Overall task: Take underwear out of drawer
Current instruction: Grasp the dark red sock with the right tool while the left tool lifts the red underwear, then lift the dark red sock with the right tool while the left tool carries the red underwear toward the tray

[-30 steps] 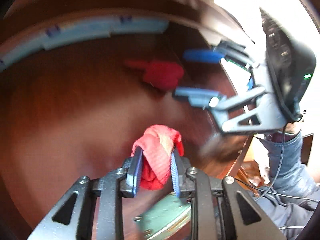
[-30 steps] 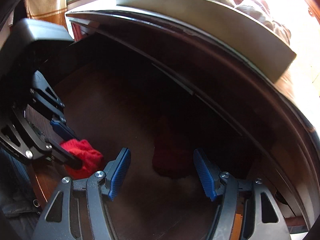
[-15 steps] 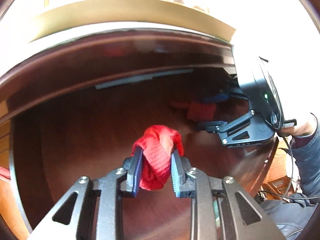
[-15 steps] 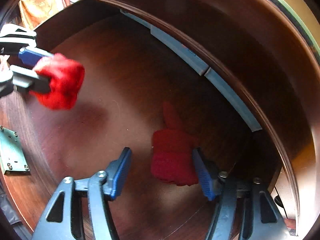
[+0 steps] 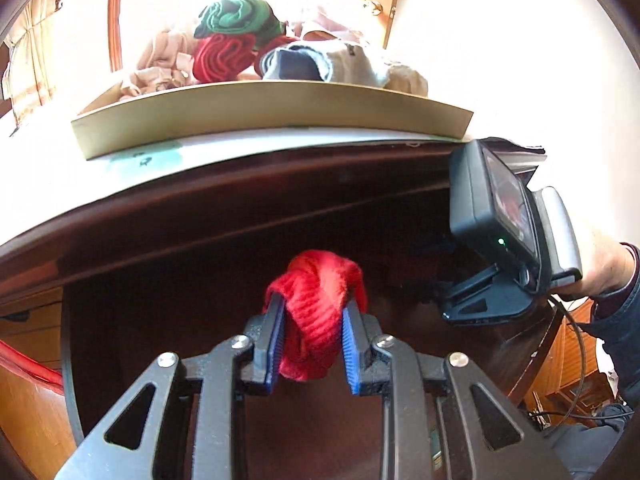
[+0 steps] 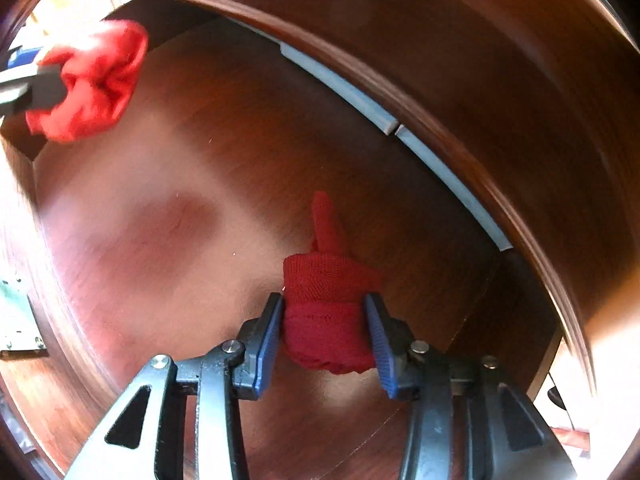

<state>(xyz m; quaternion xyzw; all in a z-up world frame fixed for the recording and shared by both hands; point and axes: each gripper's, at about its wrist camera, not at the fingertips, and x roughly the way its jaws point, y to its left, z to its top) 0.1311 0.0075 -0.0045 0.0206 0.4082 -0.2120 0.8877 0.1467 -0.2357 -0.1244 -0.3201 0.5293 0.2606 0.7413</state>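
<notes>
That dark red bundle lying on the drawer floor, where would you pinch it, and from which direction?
Across its thick rolled body, from above. The dark red bundle lies flat on the drawer floor, a thin tail pointing away, so the fat middle looks like the firmest hold. The right gripper comes down that way, its jaws just been closing, pads against both sides. The left gripper already holds a brighter red piece.

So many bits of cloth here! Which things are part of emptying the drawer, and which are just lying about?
Part of the job:
- bright red bundle, clamped in the left gripper
- dark red roll on the drawer floor, between the right gripper pads, which have just been closing

Just lying about:
- cardboard tray on the dresser top
- heap of clothes in it
</notes>
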